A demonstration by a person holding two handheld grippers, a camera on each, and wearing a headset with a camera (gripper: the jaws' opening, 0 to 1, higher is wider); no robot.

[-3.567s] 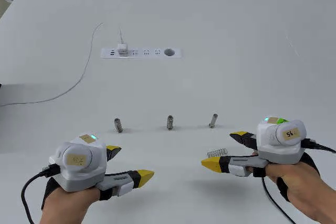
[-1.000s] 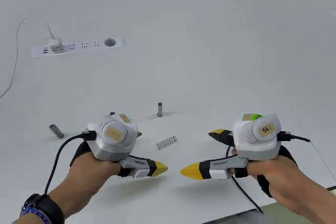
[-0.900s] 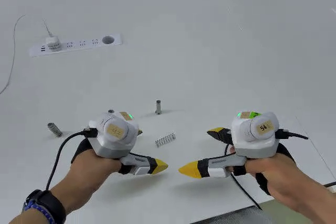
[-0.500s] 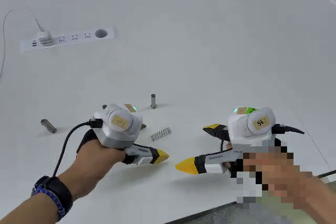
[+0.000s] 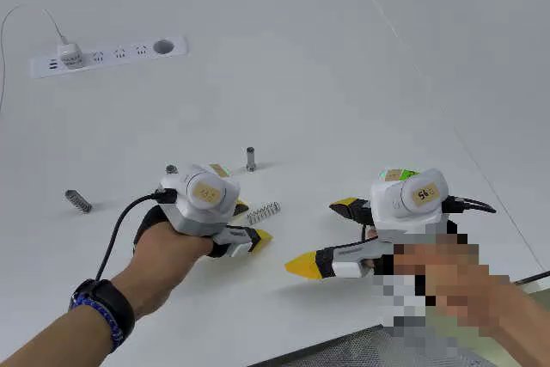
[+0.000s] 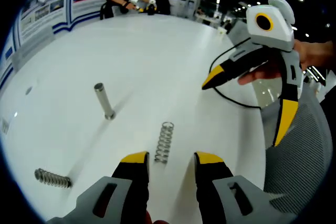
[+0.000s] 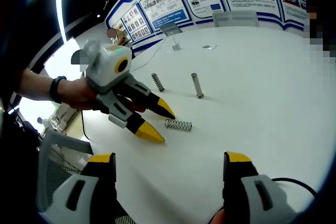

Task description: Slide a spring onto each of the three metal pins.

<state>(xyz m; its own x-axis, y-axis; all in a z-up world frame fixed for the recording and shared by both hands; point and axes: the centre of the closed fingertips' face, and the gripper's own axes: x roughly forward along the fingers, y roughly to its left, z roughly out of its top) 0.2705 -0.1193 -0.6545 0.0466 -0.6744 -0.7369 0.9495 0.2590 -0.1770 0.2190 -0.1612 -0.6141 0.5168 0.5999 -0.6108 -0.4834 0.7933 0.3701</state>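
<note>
The last loose spring (image 5: 264, 211) is lying flat on the white desk (image 5: 361, 83), just beyond the tips of my left hand-held gripper (image 5: 252, 223). In the left gripper view the spring is lined up with the gap between my two jaws, which are standing apart with nothing in them. The bare pin (image 5: 251, 158) is standing upright a little further back, near the spring but not touching it. Well off to my left, a spring-covered pin (image 5: 77, 201) is looking finished. A second pin (image 5: 171, 168) is peeking out behind my left hand-held gripper, and I am judging it sprung too, going by the coiled one low in the left gripper view. That would leave one spring to go. My right hand-held gripper (image 5: 318, 235) is hovering wide open and empty beside the spring.
</note>
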